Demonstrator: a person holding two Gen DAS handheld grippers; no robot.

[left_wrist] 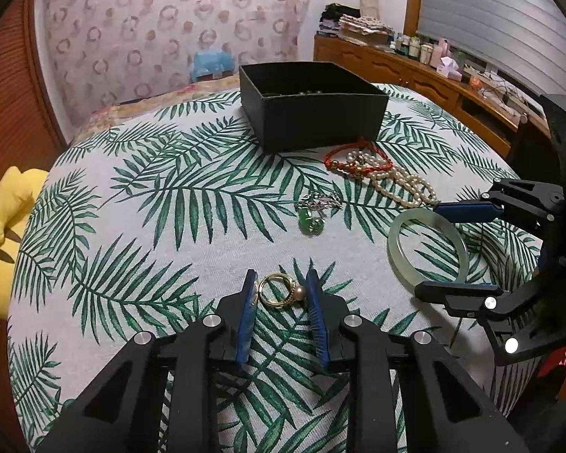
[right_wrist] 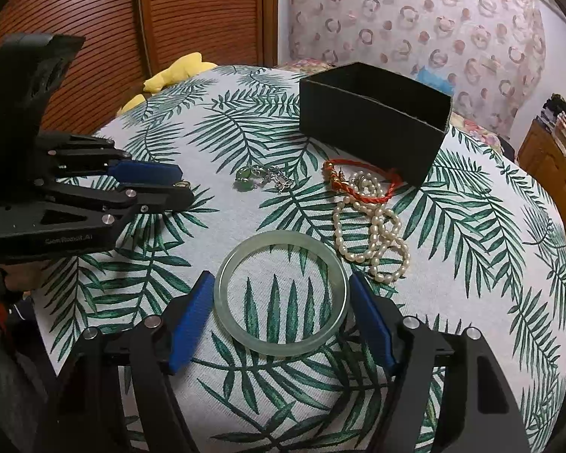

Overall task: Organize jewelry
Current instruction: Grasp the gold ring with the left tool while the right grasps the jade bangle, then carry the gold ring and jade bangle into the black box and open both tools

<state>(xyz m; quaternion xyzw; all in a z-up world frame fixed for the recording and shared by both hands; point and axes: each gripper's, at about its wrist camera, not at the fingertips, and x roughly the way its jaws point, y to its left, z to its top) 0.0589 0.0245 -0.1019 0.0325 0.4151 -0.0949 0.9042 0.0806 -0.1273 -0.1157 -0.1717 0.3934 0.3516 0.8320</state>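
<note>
My left gripper (left_wrist: 282, 290) sits low on the palm-leaf tablecloth (left_wrist: 151, 204), its blue pads closing in on the gold ring with a pearl (left_wrist: 279, 290), pads just beside it. My right gripper (right_wrist: 281, 302) is spread wide around the pale green jade bangle (right_wrist: 281, 296), not touching. The black open box (left_wrist: 313, 107) stands beyond.

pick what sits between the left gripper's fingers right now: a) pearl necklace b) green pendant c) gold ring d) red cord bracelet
c: in the left wrist view the gold ring lies on the tablecloth between the open blue fingers of the left gripper, while the other pieces lie farther off near the black box.
</note>
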